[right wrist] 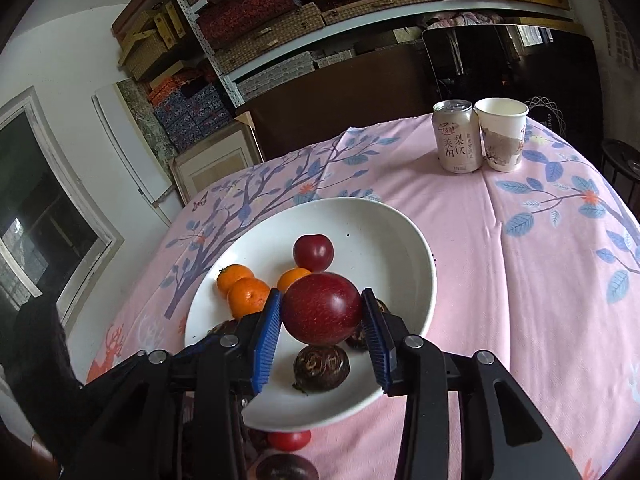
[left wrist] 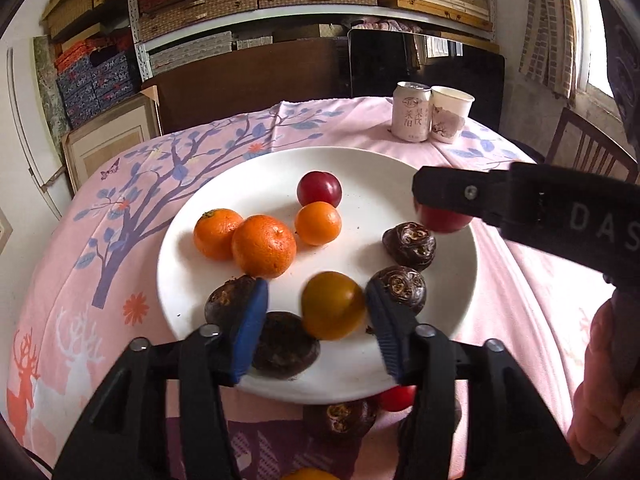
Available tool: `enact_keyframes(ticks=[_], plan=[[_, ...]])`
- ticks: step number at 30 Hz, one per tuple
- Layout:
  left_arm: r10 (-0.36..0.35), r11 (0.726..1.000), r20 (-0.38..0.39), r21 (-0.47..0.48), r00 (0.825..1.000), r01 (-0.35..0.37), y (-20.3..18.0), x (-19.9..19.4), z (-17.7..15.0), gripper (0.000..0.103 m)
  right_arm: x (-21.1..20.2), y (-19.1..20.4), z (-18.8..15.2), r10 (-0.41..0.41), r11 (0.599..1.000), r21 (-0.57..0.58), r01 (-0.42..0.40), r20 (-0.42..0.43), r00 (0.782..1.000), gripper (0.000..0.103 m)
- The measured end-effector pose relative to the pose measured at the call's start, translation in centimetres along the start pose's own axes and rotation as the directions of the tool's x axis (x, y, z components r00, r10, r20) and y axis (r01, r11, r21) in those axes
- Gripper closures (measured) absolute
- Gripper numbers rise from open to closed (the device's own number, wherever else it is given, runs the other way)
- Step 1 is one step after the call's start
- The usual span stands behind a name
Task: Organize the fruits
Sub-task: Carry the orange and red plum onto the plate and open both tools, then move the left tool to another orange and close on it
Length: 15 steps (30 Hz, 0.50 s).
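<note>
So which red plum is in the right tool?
The larger red plum, between the right tool's blue pads above the plate; the smaller one lies behind.

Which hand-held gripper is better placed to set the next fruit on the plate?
Right. The right hand-held gripper already has a dark red round plum between its pads above the white round plate; the left hand-held gripper is empty.

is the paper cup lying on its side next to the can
No, the paper cup stands upright beside the can.
</note>
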<state>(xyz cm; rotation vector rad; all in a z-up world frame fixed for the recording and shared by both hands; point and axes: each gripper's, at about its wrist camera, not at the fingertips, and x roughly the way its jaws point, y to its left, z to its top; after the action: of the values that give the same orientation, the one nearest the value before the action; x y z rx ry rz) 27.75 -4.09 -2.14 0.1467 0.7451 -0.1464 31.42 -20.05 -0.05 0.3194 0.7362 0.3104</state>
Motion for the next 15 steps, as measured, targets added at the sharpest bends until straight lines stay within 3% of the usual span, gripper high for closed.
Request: enact_keyframes(ticks=[1,2,5,9,15], plan=[[-0.006,1.0,0.001,-0.006,1.0,0.006,0.2,0.1,0.0,0.041,0.5,-0.3,0.0,0.003,1.0,0.003,-0.003,-0.003,1.0,0.044],[-0.016,1.0,-0.001,-0.019,1.0,0.016,0.6,0.1,0.0,0.04,0.7,-0.6,0.0,0.001,1.0,0.002,-0.001,-0.003,1.0,0.042],[-0.025,0.997,0.008,-0.074,1.0,0.026,2.0,-0.4,-0.1,0.032,-0.3,-1.1,0.1,-0.006,1.0,0.017,0.005,0.047,0.999,0.042],[0.024,0.993,0.033,-0.114,0.999,-0.02,4.0,-2.0,-1.3,0.022,-2.2,-1.8,-0.8,0.015,0.999,0.048,-0.019,0.077,0.997,0.034],[0.033,0.976,0.012,-0.216,0.999,-0.029,7.1,-3.8,-4.0,0.016,-3.0,-3.0,-3.6,-0.017,0.998,0.066,0.014,0.043,0.999,0.032]])
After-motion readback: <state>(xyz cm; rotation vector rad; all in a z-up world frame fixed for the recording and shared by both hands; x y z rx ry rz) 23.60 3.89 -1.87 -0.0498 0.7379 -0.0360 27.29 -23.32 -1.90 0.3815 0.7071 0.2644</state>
